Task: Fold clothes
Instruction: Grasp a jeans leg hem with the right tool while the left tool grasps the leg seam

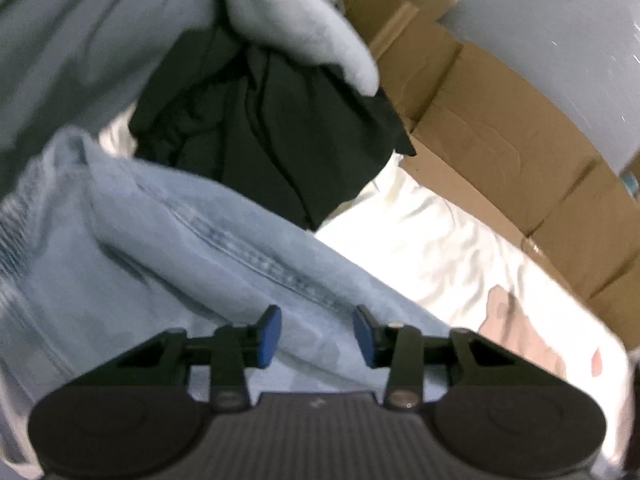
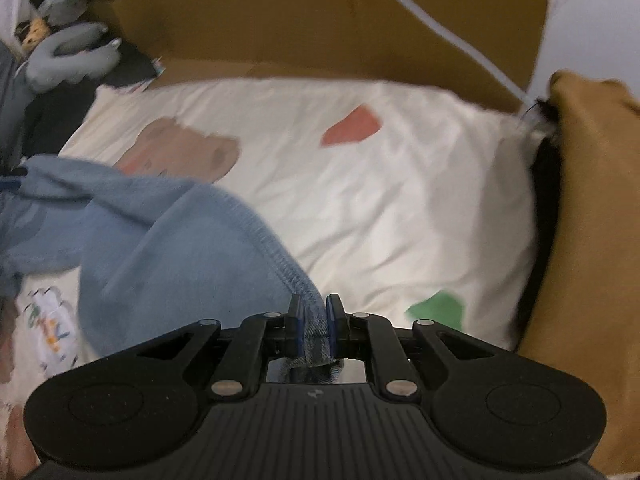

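Right wrist view shows right tongs point(image 2: 316, 322) clamping the blue garment point(image 2: 180, 248); left tongs point(image 1: 317, 334) gape empty.

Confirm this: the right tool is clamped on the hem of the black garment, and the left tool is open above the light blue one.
Wrong in one respect. The right wrist view shows the right tool clamped on the hem of the light blue garment, not the black garment. The left tool is open above the blue fabric, as stated.

- The left gripper point(image 1: 317, 336) hangs with its blue-padded fingers point(image 1: 269, 336) spread apart, nothing between them.
- The right gripper point(image 2: 316, 322) has its fingers pressed nearly together — clamped on a stitched hem of the light-blue garment point(image 2: 180, 256).
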{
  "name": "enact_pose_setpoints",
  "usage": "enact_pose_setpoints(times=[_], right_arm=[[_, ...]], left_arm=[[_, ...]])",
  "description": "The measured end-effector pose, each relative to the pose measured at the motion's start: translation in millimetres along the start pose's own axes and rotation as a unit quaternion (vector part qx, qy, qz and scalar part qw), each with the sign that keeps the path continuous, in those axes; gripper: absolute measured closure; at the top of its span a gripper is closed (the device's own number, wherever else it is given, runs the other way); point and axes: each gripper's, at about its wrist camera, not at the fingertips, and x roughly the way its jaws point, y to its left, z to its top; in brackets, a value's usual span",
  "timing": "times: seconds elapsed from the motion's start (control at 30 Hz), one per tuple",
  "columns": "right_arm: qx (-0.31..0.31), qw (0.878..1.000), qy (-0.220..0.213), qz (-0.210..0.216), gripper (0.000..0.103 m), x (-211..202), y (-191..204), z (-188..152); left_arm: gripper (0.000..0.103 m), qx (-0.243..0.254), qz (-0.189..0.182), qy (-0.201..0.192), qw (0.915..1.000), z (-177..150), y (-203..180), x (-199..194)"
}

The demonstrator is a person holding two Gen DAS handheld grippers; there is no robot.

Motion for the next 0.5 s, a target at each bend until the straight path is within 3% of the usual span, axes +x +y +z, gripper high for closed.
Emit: enact_pose_setpoints(times=[0.27, 0.5], right_arm=[[0.009, 1.0, -0.013, -0.008, 0.093, 3.3, -7.5, 6.0], [0.015, 1.0, -0.007, 0.005, 0.089, 8.0, -9.4, -0.1]], left_arm=[[0.07, -0.076, -0.021, 0.042, 0.996, 8.3, 0.9, 29.1], [0.07, -0.096, -0.022, 0.06, 0.9934, 1.1, -1.6, 38.7]])
